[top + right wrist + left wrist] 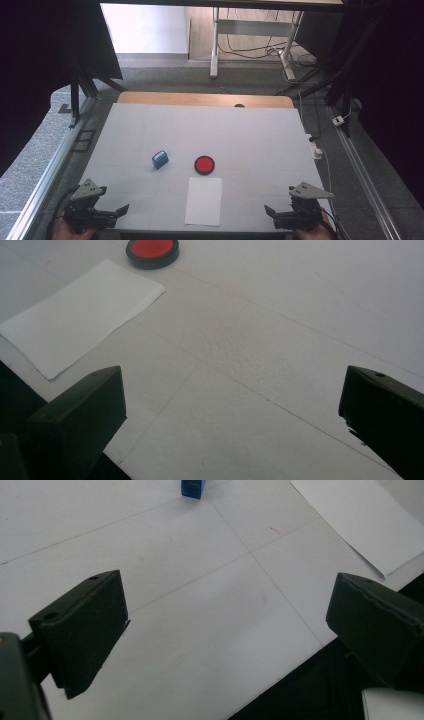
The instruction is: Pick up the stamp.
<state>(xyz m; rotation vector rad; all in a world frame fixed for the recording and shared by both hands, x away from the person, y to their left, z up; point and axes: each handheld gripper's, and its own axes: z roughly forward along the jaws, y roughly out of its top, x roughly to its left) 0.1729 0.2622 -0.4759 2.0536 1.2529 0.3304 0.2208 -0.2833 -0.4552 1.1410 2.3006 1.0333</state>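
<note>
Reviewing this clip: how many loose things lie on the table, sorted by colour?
Blue: 1, the small blue rectangular block
Red: 1, the round red disc with a black rim
White: 1, the white rectangular paper sheet
Total: 3
</note>
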